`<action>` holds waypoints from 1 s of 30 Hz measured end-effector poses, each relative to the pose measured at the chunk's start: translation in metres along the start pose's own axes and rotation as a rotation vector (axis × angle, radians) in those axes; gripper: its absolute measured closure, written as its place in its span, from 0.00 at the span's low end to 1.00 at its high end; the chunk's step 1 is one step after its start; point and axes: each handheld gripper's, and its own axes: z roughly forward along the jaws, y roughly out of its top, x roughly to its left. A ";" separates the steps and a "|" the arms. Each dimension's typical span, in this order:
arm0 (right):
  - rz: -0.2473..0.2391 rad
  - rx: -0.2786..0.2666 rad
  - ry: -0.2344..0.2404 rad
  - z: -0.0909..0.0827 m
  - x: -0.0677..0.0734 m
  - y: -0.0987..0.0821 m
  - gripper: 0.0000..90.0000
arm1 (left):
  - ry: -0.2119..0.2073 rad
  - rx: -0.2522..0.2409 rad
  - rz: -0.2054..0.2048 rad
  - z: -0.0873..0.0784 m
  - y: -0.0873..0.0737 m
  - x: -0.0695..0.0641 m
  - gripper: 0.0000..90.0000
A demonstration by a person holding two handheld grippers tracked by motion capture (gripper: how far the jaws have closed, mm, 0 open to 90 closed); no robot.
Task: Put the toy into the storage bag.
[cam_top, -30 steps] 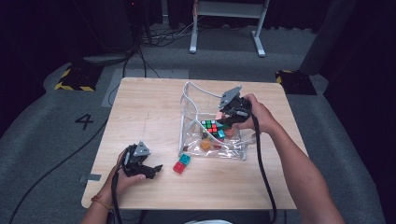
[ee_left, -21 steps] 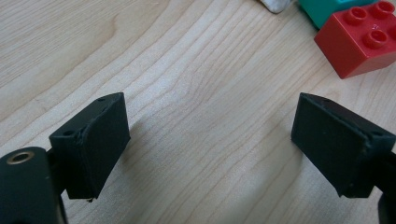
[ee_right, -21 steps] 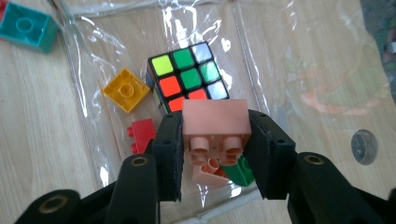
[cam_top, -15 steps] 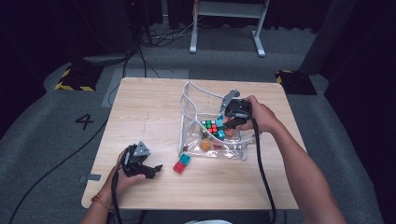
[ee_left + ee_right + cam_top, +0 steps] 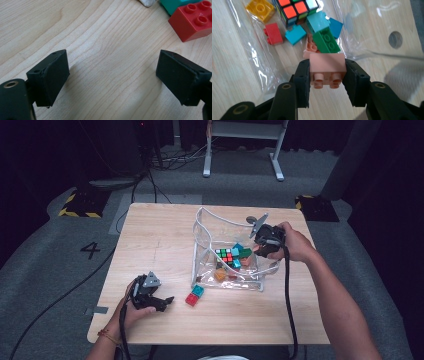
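Observation:
A clear plastic bag (image 5: pixel 201 236) lies on the wooden table (image 5: pixel 160 240). Inside it are a Rubik's cube (image 5: pixel 226 256) (image 5: pixel 295 8), a green brick (image 5: pixel 244 253) (image 5: pixel 327 41), teal pieces and a yellow brick (image 5: pixel 260 8). My right gripper (image 5: pixel 327 75) is over the bag's right side (image 5: pixel 254 251), shut on a pink brick (image 5: pixel 327 66) whose studs point back at the camera. My left gripper (image 5: pixel 167 301) (image 5: pixel 112 75) rests open on the table near the front left, with nothing between its jaws. A red brick (image 5: pixel 191 299) (image 5: pixel 193 22) and a teal brick (image 5: pixel 198 290) (image 5: pixel 175 5) lie just beyond it.
A small red brick (image 5: pixel 273 33) and another pink piece (image 5: pixel 310 48) also lie in the bag. The table's front edge (image 5: pixel 200 340) runs close to my left hand. Bare wood spans the table's left half. A metal stand (image 5: pixel 240 150) is on the floor behind.
My right gripper has shifted to the right above the bag, keeping the pink brick in its jaws. The left gripper has stayed where it was.

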 end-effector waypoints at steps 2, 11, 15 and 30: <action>0.008 0.002 0.003 -0.002 -0.002 -0.005 0.65 | 0.000 0.000 0.000 0.000 0.000 0.000 0.13; 0.018 -0.015 0.015 -0.004 -0.005 -0.015 0.65 | 0.000 0.000 0.000 0.000 0.000 0.000 0.13; 0.017 -0.026 0.016 -0.005 -0.004 -0.015 0.65 | 0.001 0.000 0.001 0.000 0.000 0.000 0.13; 0.068 -0.285 -0.001 -0.029 0.007 -0.033 0.44 | 0.000 0.001 0.000 0.000 0.000 0.000 0.13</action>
